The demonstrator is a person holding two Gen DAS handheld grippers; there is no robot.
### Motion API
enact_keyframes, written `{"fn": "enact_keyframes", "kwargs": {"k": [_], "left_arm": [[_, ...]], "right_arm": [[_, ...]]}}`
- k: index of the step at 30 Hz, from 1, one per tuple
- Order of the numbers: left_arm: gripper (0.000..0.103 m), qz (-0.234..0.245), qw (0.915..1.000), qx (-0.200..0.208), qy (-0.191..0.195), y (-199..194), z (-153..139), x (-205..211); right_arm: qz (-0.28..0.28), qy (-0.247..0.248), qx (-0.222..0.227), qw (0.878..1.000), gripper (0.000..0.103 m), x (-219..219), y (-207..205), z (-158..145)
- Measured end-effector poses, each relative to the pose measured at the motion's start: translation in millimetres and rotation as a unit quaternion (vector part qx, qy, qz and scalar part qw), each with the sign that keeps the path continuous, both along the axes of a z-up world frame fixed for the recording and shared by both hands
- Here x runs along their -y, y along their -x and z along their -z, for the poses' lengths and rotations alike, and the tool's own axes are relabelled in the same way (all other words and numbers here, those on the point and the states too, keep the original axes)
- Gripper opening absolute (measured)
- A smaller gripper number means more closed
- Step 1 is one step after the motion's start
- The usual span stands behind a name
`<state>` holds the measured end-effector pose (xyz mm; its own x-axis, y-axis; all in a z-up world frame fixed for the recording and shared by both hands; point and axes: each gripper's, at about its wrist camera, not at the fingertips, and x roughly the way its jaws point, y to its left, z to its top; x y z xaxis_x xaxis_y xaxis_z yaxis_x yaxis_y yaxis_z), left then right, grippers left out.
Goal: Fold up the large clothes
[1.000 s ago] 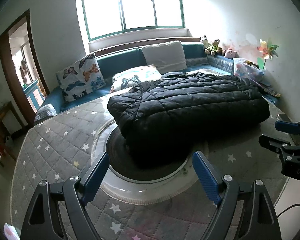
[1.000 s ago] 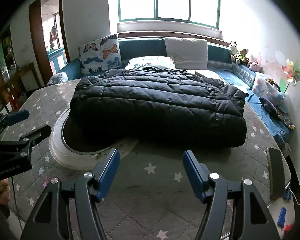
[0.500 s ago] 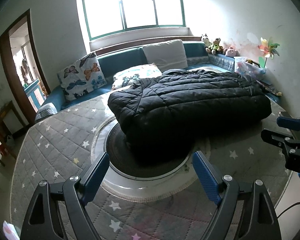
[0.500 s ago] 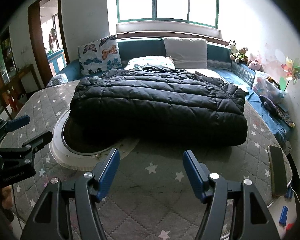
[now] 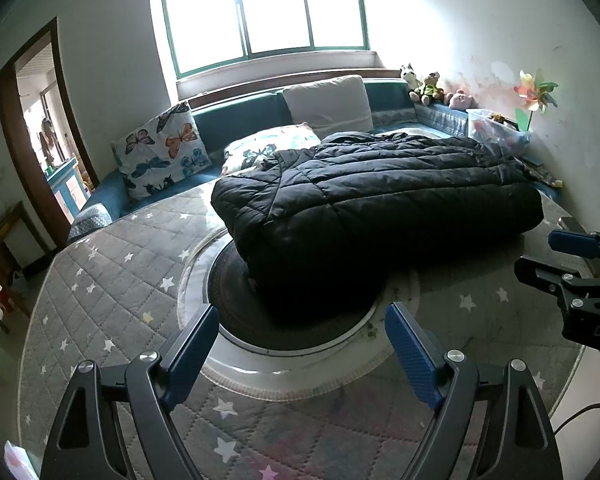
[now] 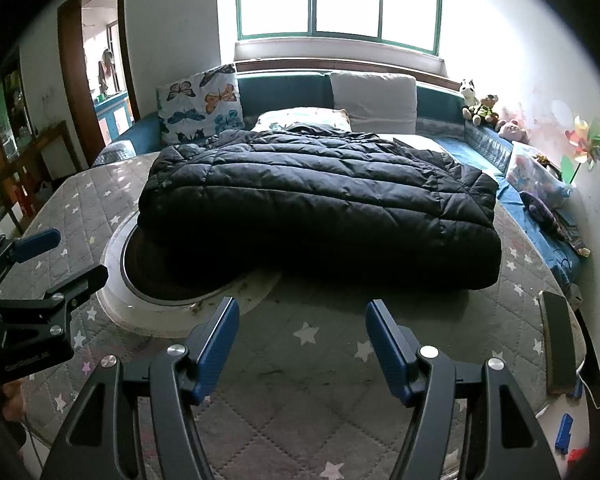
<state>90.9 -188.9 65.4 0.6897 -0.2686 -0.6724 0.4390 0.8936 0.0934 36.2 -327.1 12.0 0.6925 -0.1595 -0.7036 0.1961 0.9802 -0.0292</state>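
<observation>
A black quilted puffer jacket [image 5: 372, 200] [image 6: 312, 204] lies folded in a thick rectangle on the round table with a grey star-patterned quilted cover [image 5: 112, 292] [image 6: 320, 344]. Its near left part overhangs a round recess with a white rim [image 5: 296, 372] [image 6: 120, 304]. My left gripper [image 5: 300, 316] hovers open just short of the jacket's front edge, with nothing between its blue pads. My right gripper [image 6: 300, 308] is open too, empty, in front of the jacket's near side. Each gripper shows at the edge of the other's view [image 5: 556, 258] [image 6: 64, 264].
Behind the table a teal sofa [image 6: 284, 88] carries a butterfly cushion [image 5: 160, 152], a white cushion [image 5: 328, 100] and soft toys [image 5: 428, 88]. A plastic box [image 6: 536, 176] and pinwheel [image 6: 588, 144] stand right. A dark phone [image 6: 556, 344] lies at the table's right edge. A doorway [image 5: 40, 128] opens left.
The left wrist view has risen and drawn back slightly, so the jacket sits a little lower and smaller. The right gripper and the jacket have stayed still.
</observation>
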Motion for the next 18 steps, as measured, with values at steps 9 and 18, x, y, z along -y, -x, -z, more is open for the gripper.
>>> {"fn": "enact_keyframes", "kwargs": {"k": [9,18], "left_arm": [[0.091,-0.001,1.0000,0.001,-0.003,0.6,1.7,0.2],[0.091,0.000,1.0000,0.001,-0.003,2.2,5.0,1.6]], "right_arm": [[0.000,-0.003,-0.002,1.000,0.072,-0.8,-0.4,2.1],[0.000,-0.003,-0.002,1.000,0.072,-1.3,-0.5,2.4]]}}
